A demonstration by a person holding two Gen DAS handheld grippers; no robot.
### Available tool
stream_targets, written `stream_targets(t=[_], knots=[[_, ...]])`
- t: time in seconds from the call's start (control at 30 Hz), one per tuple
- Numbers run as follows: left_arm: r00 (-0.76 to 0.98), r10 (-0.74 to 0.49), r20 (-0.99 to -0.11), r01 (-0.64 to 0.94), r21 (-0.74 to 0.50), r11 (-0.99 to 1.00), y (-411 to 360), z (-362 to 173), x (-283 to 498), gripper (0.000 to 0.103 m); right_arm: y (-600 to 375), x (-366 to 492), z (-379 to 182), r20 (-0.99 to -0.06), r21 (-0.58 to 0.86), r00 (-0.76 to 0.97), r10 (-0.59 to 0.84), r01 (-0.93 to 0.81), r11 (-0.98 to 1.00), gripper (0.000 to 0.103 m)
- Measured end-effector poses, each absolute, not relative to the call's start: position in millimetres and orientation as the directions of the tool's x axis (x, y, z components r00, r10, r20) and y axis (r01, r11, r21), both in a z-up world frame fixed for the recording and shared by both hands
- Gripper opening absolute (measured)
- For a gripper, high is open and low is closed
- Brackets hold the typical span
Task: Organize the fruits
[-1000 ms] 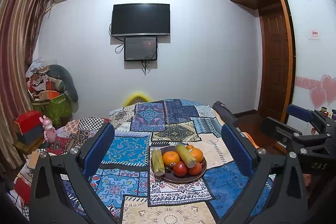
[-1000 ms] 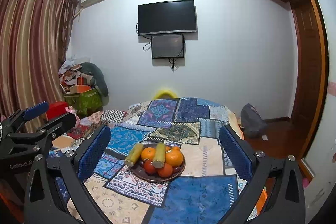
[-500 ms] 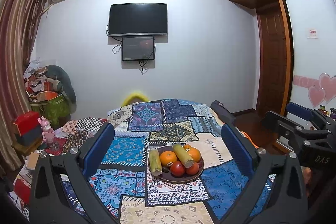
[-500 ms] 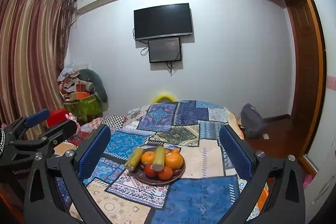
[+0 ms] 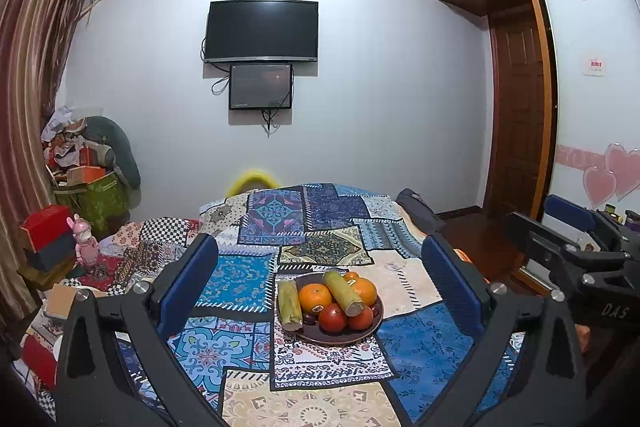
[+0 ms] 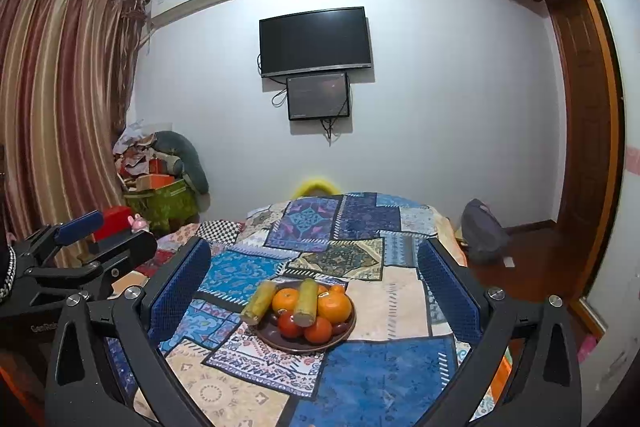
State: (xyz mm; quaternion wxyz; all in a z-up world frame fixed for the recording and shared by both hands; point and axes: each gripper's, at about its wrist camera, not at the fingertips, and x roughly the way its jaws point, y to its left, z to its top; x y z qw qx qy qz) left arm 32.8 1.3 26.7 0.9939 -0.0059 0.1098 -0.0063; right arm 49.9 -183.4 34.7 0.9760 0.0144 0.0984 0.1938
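Both views are drifting slightly; the fruit [image 5: 330,301] is sitting unshifted on its plate [image 5: 340,337]. Nearer than the plate, the left hand-held gripper [image 5: 320,283] and right hand-held gripper [image 6: 314,283] are hovering, jaws apart, holding nothing.

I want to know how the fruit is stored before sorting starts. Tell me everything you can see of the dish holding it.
The dish is a shallow, round, dark brown plate, its material unclear. It sits flat on the patchwork cloth, heaped with oranges, red fruits and two yellow-green stalk pieces; one stalk overhangs its left rim. Neither gripper touches it.
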Motion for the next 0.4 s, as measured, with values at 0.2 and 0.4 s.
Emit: stream_targets(t=[0.2,0.4], knots=[[0.976,-0.015,-0.216,0.012,-0.015,1.000,0.9,27.0,32.7,0.103,-182.8,49.6,34.5,-0.185,0.062,0.906,0.381,-0.377,0.924,0.103],[0.975,-0.023,-0.221,0.018,-0.025,1.000,2.6,26.9,33.1,0.103,-182.0,50.0,35.2,-0.187,0.067,0.904,0.385,-0.379,0.923,0.103]])
